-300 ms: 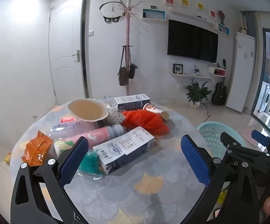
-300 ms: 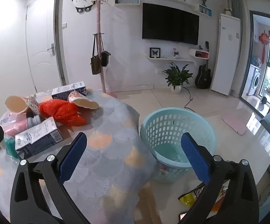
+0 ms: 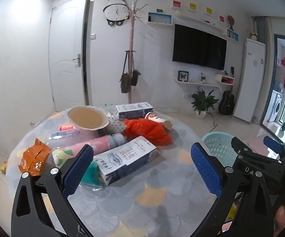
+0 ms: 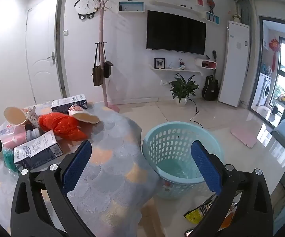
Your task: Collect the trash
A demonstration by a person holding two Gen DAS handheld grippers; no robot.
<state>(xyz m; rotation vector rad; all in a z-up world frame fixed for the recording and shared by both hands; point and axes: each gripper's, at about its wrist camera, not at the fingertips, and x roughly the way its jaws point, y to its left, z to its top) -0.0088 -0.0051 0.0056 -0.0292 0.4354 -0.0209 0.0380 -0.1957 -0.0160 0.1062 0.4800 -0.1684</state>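
A round table (image 3: 162, 189) under a scalloped blue-grey cloth carries two milk cartons (image 3: 126, 158), an orange plastic bag (image 3: 148, 130), paper cups (image 3: 87, 118), a pink bottle (image 3: 91, 146) and an orange wrapper (image 3: 34, 158). A pale blue basket (image 4: 182, 138) stands on the tiled floor (image 4: 221, 118) beside it

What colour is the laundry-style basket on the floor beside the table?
Light teal basket with a perforated wall; it shows best in the right wrist view.

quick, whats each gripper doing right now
left gripper: open, holding nothing
right gripper: open, holding nothing
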